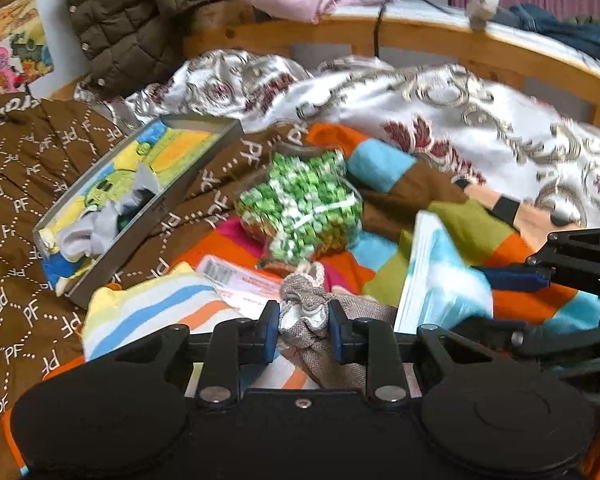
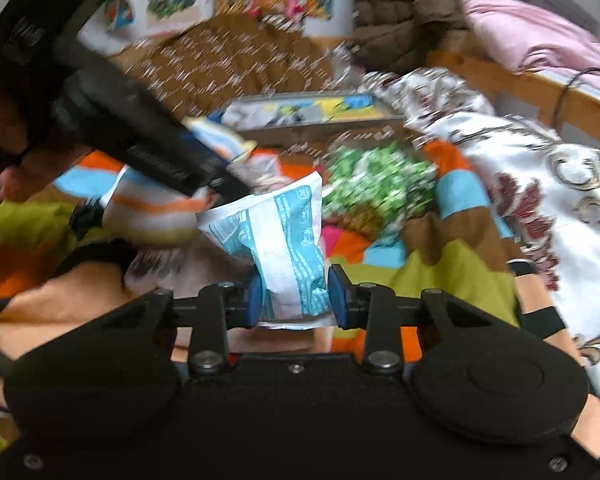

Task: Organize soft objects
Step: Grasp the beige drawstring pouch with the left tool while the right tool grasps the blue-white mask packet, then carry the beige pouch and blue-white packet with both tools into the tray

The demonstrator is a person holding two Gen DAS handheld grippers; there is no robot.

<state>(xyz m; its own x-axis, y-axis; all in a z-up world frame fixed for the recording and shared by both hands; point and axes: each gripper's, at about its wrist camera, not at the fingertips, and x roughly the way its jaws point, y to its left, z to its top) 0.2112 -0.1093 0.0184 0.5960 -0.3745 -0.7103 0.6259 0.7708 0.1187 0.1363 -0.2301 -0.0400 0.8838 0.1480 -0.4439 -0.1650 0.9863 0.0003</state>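
The left gripper (image 1: 304, 330) pinches only a bunched fold of the grey-beige knit pouch (image 1: 332, 332) low at 6 o'clock on the bed, and the right gripper (image 2: 296, 300) clamps the crumpled tail of the blue-and-white packet (image 2: 276, 236), so either soft thing could slip or tear loose if tugged. Room is tight: the grippers crowd each other, the green bead bag (image 1: 300, 204) sits just ahead at 12 o'clock, and the picture-lined tray (image 1: 140, 196) at 10 o'clock has a raised rim to clear.
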